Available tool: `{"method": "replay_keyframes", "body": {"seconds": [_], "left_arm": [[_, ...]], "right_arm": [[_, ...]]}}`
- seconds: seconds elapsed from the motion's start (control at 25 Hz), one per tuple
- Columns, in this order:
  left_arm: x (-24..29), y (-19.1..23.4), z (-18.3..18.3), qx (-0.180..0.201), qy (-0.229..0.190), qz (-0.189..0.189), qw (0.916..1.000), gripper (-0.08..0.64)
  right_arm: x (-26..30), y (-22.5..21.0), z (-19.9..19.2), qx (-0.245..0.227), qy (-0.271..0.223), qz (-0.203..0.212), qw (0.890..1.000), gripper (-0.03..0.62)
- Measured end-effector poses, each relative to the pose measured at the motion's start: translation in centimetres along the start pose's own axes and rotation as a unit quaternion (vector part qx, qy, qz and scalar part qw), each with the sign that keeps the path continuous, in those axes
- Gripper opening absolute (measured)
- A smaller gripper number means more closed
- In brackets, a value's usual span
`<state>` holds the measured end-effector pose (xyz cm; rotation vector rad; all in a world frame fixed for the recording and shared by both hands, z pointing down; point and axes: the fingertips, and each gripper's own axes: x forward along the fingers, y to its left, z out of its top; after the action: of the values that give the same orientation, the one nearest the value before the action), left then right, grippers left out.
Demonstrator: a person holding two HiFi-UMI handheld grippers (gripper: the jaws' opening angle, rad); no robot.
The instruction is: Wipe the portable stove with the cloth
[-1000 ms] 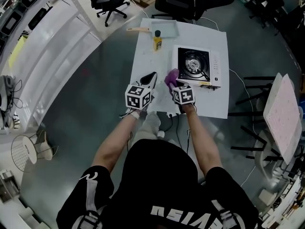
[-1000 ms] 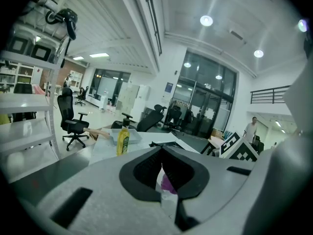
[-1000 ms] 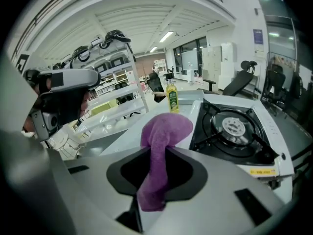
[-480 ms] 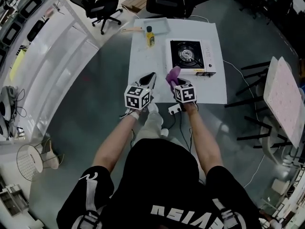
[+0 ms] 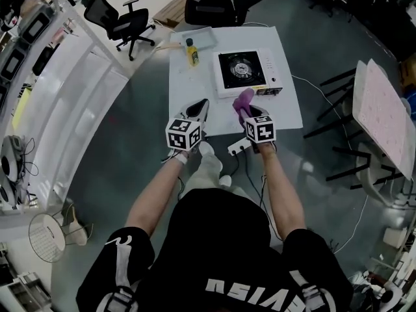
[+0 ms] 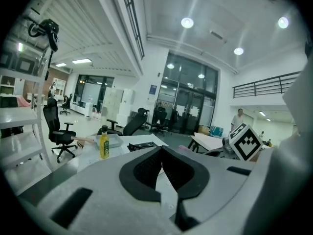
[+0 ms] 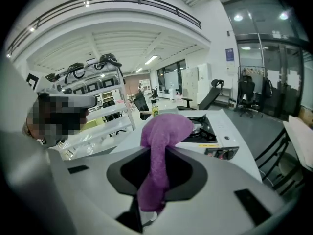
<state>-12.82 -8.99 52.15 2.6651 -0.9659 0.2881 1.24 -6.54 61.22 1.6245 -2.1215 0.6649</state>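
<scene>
The portable stove point(image 5: 242, 70) is white with a black burner top and sits on the white table point(image 5: 195, 90), toward its far right. It also shows ahead in the right gripper view as the stove point(image 7: 208, 127). My right gripper point(image 5: 249, 114) is shut on a purple cloth point(image 5: 243, 101) and is held near the table's front edge, short of the stove. The cloth point(image 7: 164, 131) stands up out of the right gripper point(image 7: 157, 163) and droops over. My left gripper point(image 5: 198, 111) is beside it on the left, its jaws together and nothing in them; the left gripper point(image 6: 161, 150) points across the table.
A yellow bottle point(image 5: 190, 52) and a shallow tray point(image 5: 195, 36) stand at the table's far left. A power strip point(image 5: 236, 147) and cables lie by the front edge. Office chairs point(image 5: 120, 19) stand behind the table, white shelving point(image 5: 65, 90) to the left, a pink-topped table point(image 5: 380, 125) to the right.
Both grippers have drawn back toward the table's front edge and risen, so the stove now lies farther ahead. The purple cloth has stayed in the right gripper throughout.
</scene>
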Motion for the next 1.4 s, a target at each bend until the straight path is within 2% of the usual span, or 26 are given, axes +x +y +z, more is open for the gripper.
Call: {"method": "replay_keyframes", "body": {"seconds": [0.32,0.48,1.04,1.4], "left_arm": [[-0.9,-2.5,1.4,0.007,-0.022,-0.016,0.9996,0.009],[-0.9,-3.5,1.4,0.008,-0.023,-0.027,0.9994,0.009],[0.7,-5.4,-0.1,0.016,0.002,-0.061,0.9980,0.009],[6.3,-8.5,-0.9,0.022,0.029,-0.108,0.9935,0.009]], "right_arm": [[-6.2,-2.0,2.3,0.011,-0.059,-0.044,0.997,0.077],[-8.1,-2.8,2.5,0.016,-0.072,-0.060,0.995,0.077],[-9.5,-5.0,0.4,0.048,-0.071,-0.093,0.992,0.077],[-10.8,-10.9,-1.8,0.086,-0.061,-0.138,0.985,0.077]]}}
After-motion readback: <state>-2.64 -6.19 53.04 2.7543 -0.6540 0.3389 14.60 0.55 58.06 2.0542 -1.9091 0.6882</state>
